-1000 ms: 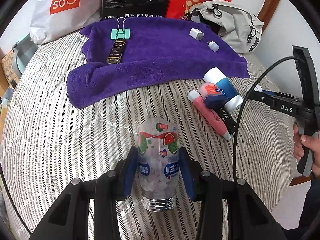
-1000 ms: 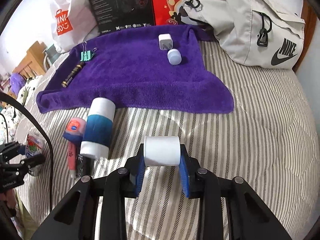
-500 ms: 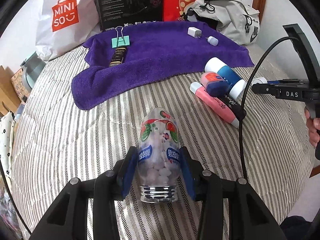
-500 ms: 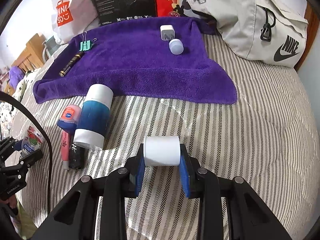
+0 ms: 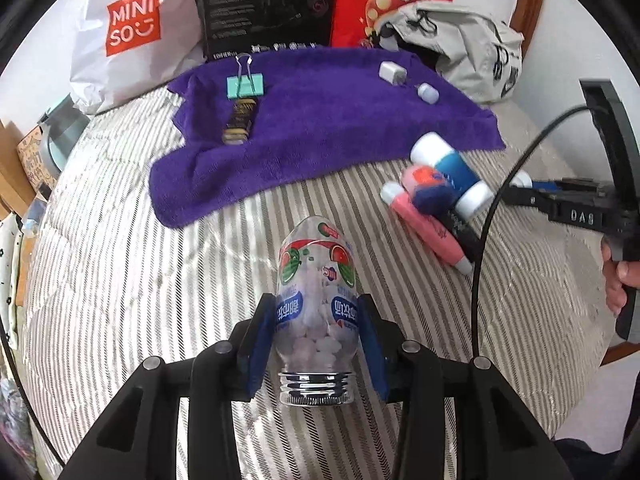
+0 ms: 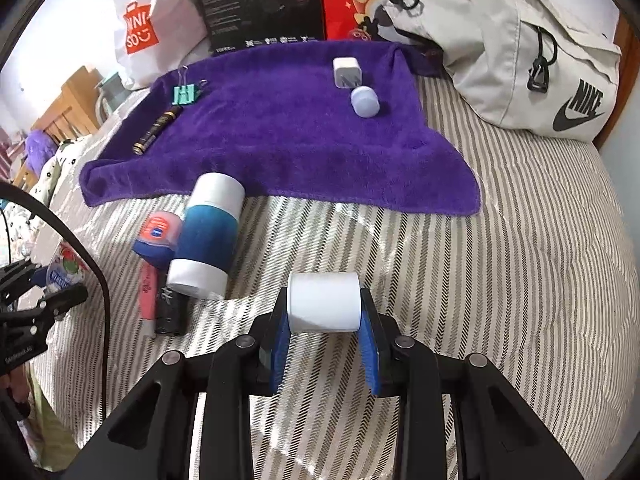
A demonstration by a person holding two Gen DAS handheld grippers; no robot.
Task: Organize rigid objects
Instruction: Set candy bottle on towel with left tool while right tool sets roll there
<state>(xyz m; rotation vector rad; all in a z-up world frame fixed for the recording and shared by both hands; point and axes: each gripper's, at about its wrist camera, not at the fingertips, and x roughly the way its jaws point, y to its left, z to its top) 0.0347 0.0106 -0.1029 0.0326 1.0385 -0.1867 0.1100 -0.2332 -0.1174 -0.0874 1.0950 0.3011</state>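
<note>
A clear candy bottle [image 5: 316, 300] was held crosswise between the pads of the left gripper [image 5: 316, 328], its long axis running straight ahead along the fingers, silver screw cap toward the camera and domed base pointing at the purple towel [image 5: 320, 128]. The towel lay directly ahead and well apart, across a stretch of striped bedding [image 5: 140, 272]. The right gripper [image 6: 324, 316] was closed on a white cylinder [image 6: 324, 300] whose long axis ran side to side, from pad to pad; the purple towel [image 6: 280, 136] lay ahead of it too, and seemingly nearer to this gripper than to the left one. A move to the towel was judged to be a plain forward carry for either hand. On the towel a teal binder clip [image 5: 245, 85], a dark battery [image 5: 239, 122], a white charger [image 6: 347, 72] and a small lilac cap [image 6: 364, 101] were seen. Off it, just short of its near edge, a blue-and-white bottle [image 6: 208, 236], a small tin [image 6: 158, 236] and a pink tube [image 6: 147, 296] were lying. "MINISO" was read on the white bag [image 5: 132, 20], "NIKE" on the grey backpack [image 6: 520, 52], and "DAS" on the right gripper's body in the left view. The bottle's watermelon label carried characters too small to be made out.
</note>
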